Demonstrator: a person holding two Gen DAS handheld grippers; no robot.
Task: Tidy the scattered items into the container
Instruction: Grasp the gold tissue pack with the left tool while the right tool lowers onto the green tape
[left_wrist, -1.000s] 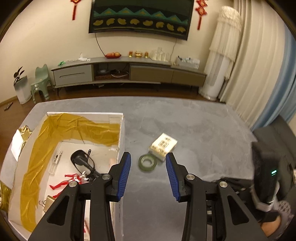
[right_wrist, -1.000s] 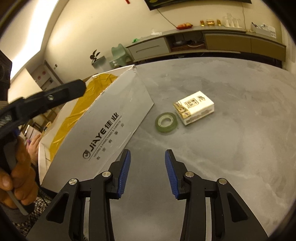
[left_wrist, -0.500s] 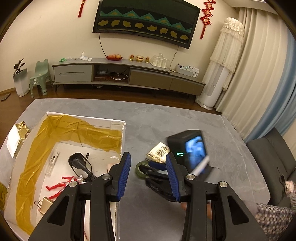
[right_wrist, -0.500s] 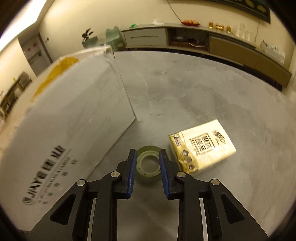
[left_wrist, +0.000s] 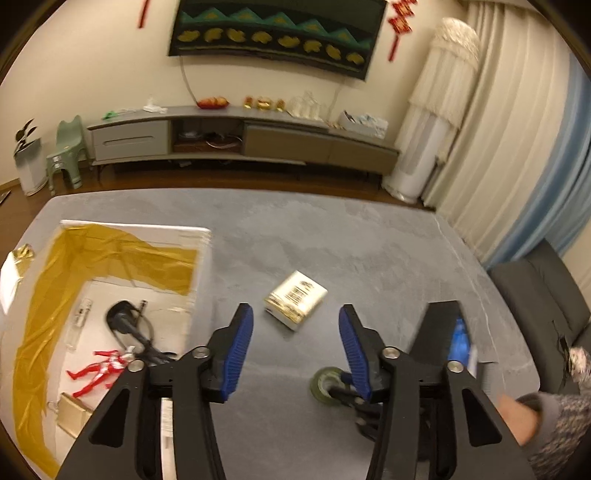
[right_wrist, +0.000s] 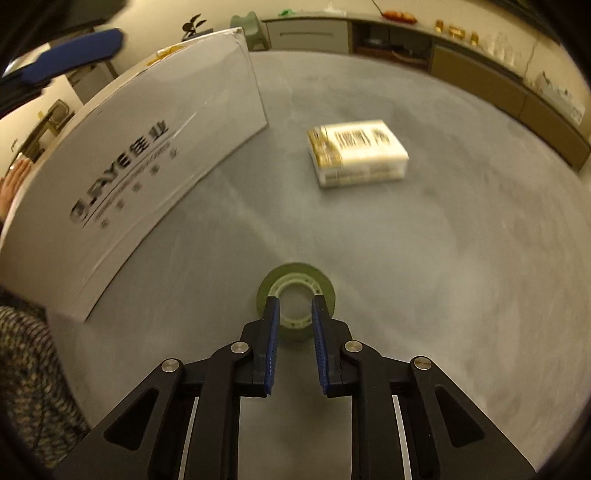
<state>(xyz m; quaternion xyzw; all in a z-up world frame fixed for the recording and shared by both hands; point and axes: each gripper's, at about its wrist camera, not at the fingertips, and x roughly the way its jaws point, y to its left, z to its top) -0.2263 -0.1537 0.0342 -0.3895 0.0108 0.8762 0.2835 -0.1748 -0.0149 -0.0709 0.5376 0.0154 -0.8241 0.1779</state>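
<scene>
A green tape roll (right_wrist: 297, 275) sits between the fingertips of my right gripper (right_wrist: 295, 304). The jaws have narrowed onto the ring's two sides. In the left wrist view the tape roll (left_wrist: 320, 384) appears tilted at the right gripper's tip, well clear of the tissue pack (left_wrist: 295, 304). That white and gold tissue pack (right_wrist: 356, 155) lies on the grey table (left_wrist: 332, 240). My left gripper (left_wrist: 295, 334) hangs open above the table, with nothing in it. The white box (left_wrist: 136, 230) with gold lining stands at the left.
Inside the box lie a red toy figure (left_wrist: 98, 369), a black cable (left_wrist: 125, 321), a clear tube (left_wrist: 77, 325) and a gold clip (left_wrist: 72, 413). The box's printed wall (right_wrist: 147, 166) stands left of the tape. A dark chair (left_wrist: 546, 295) is beyond the table's right edge.
My right gripper came down over the tape roll and narrowed onto it. The roll has moved away from the tissue pack toward the near edge. The left gripper stayed open.
</scene>
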